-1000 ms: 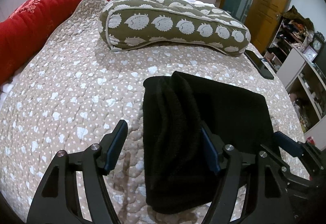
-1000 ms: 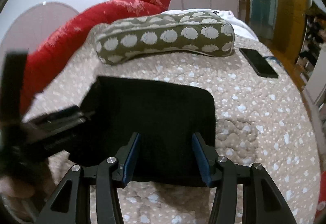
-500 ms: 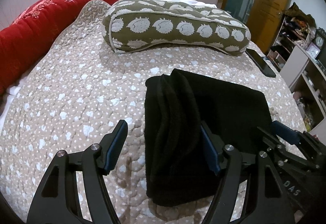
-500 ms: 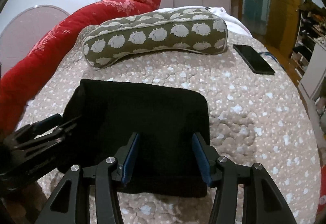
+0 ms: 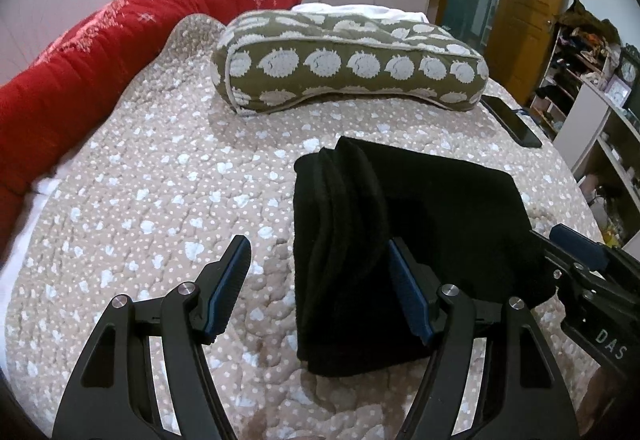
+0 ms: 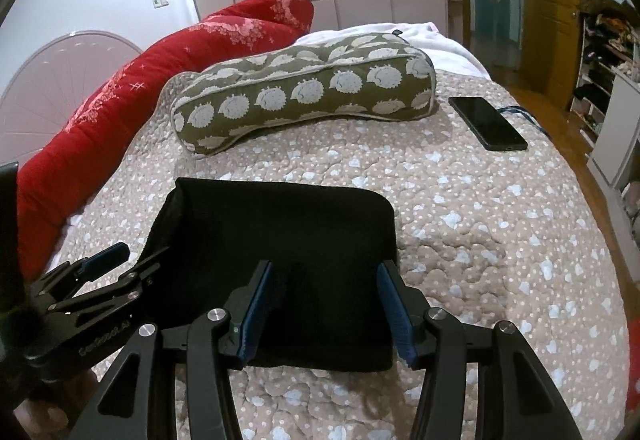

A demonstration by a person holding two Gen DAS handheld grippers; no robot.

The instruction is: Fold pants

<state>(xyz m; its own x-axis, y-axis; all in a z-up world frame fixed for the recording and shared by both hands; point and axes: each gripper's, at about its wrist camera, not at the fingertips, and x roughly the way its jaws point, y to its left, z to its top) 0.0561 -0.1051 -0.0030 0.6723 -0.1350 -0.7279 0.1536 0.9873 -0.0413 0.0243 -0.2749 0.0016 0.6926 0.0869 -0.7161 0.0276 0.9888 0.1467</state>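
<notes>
The black pants (image 5: 432, 216) lie folded into a thick rectangle on the quilted bed cover (image 5: 168, 176), stacked fold edges facing left. My left gripper (image 5: 320, 280) hangs open over that left edge, one finger above the quilt, the other above the cloth, and nothing is pinched. In the right wrist view the same pants (image 6: 280, 224) lie flat, and my right gripper (image 6: 324, 280) stands open over their near right part, pads clear of the fabric. Each gripper shows in the other's view: the right gripper (image 5: 560, 260) at the pants' right side, the left gripper (image 6: 132, 260) at their left.
An olive pillow (image 5: 348, 64) with white hedgehog prints lies across the bed behind the pants. A rolled red quilt (image 5: 100, 52) lines the left side. A black phone (image 6: 486, 122) rests at the far right of the bed. Shelves (image 5: 600, 112) stand beyond the right edge.
Both grippers stay open over the pants. The left one has drawn back and risen a little, so more of the bed shows. The pants have not moved.
</notes>
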